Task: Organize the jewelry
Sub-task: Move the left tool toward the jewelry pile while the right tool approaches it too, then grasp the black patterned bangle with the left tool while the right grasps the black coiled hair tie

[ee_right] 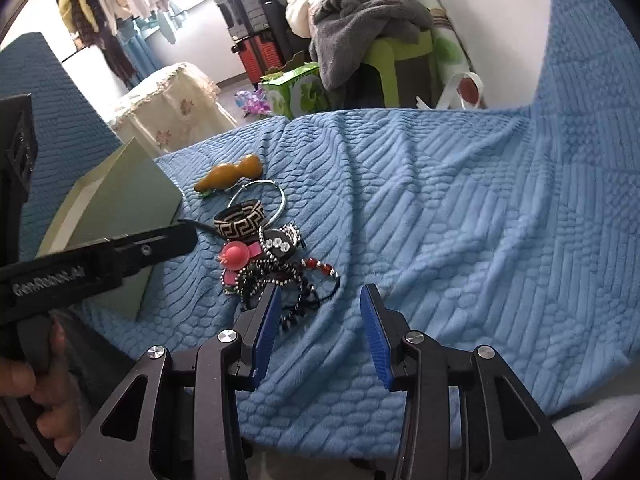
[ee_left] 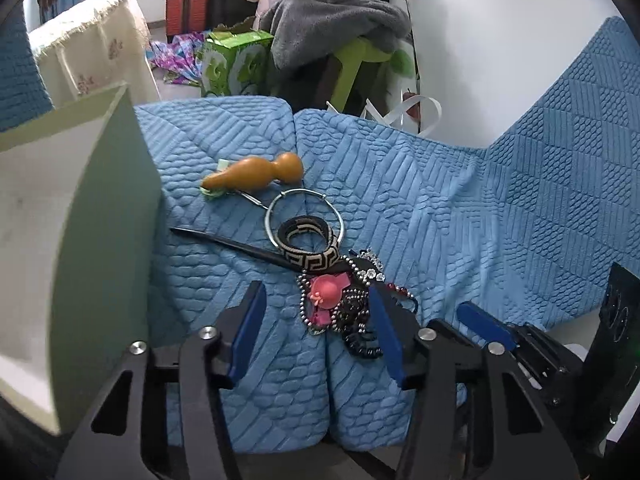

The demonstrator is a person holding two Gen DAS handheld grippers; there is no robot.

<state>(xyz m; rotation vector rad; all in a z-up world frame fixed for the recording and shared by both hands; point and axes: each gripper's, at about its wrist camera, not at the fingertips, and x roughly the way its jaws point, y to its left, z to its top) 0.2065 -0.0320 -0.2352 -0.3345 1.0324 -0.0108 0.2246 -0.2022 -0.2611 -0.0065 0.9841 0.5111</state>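
Your box [ee_left: 60,240] on the left is cut off by the frame. The jewelry pile [ee_left: 340,300] is tangled (beads hard to separate) on the blue cover [ee_left: 460,220]: one gourd [ee_left: 252,172], one hoop [ee_left: 306,218], one band [ee_left: 308,246]. Left gripper [ee_left: 318,320] half-open over the pile, gripping nothing; right gripper [ee_right: 320,320] also empty, angled down.

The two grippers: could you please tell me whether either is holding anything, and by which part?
Nothing is held. The left gripper and right gripper both have open jaws above the jewelry pile.
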